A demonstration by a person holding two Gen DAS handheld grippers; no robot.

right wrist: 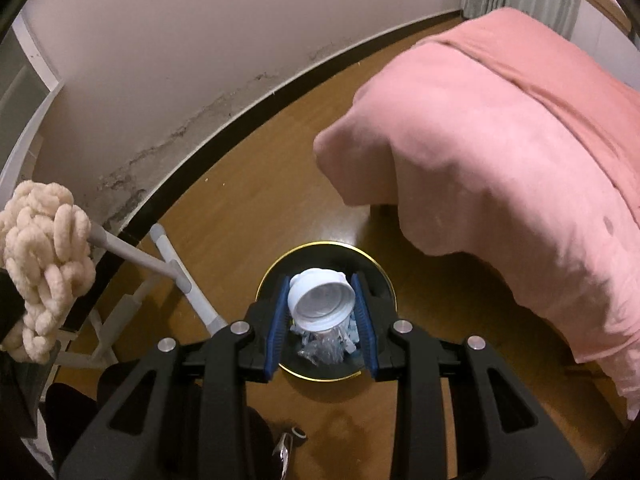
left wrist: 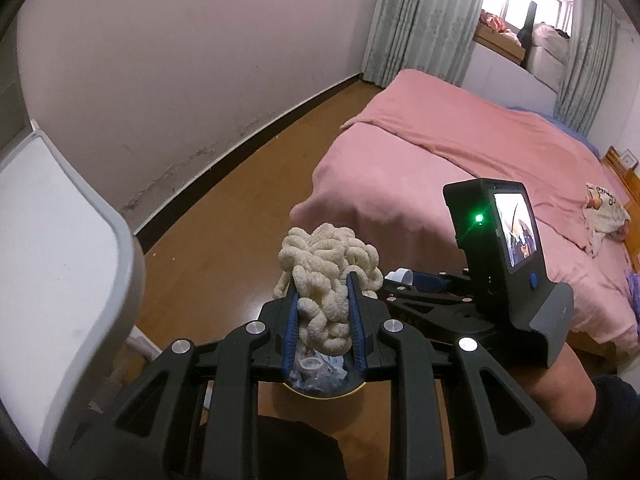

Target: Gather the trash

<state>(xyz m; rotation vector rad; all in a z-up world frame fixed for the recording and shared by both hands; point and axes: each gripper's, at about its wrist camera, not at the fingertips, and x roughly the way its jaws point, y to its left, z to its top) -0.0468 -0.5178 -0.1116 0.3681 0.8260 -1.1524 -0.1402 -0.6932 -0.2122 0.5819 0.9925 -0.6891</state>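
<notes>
**Inspector:** Trash in the left wrist view: a cream, knotted clump of chunky yarn-like loops (left wrist: pixel 326 276) is sitting clenched between the blue pads of the left gripper (left wrist: pixel 323 280), bulging out past the fingertips. Below it, a round black bin with a gold rim (left wrist: pixel 320 394) is showing, already holding crumpled plastic.

**Assistant:** Why is it being held there?

**Inspector:** In my judgement, it is being carried over the bin so it can drop straight in. The pink-covered bed (left wrist: pixel 460 152) and brown wooden floor (left wrist: pixel 240 208) are lying beyond.

**Assistant:** And the right wrist view?

**Inspector:** The right gripper (right wrist: pixel 322 304) is grasping a white plastic cup (right wrist: pixel 320 304), tilted with its mouth facing the camera, directly above the bin (right wrist: pixel 384 280). The cream clump (right wrist: pixel 44 256) is hanging at the far left, beside the white chair legs (right wrist: pixel 180 276). Both items appear ready for release.
</notes>
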